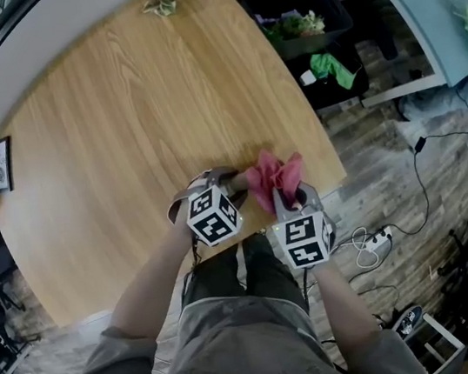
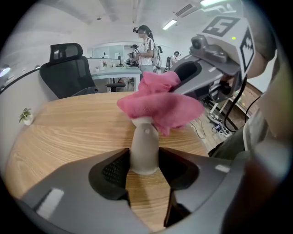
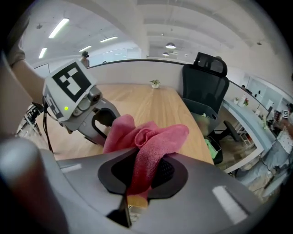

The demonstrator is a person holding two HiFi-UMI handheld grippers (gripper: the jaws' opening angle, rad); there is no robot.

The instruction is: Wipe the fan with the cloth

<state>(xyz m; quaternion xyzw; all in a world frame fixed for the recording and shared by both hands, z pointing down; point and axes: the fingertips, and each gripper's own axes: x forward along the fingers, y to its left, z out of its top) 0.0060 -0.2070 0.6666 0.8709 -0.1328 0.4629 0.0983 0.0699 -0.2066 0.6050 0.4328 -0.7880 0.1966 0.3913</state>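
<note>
Wooden table (image 1: 116, 112), open office behind. On the left gripper (image 2: 144, 170) the jaws are clamped on the grey stem of the fan (image 2: 145, 141), which stands upright at the table's near edge, toward its right corner. On the right gripper (image 3: 145, 176) the jaws pinch the pink cloth (image 3: 151, 141). It's draped over the fan's top, touching it. Small plant (image 1: 159, 4) at far edge.

Left gripper (image 2: 144, 164) and right gripper (image 3: 144, 171) clamped, tilted downward

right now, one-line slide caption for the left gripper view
Left gripper holds the grey fan stem, pink cloth over its top.
</note>
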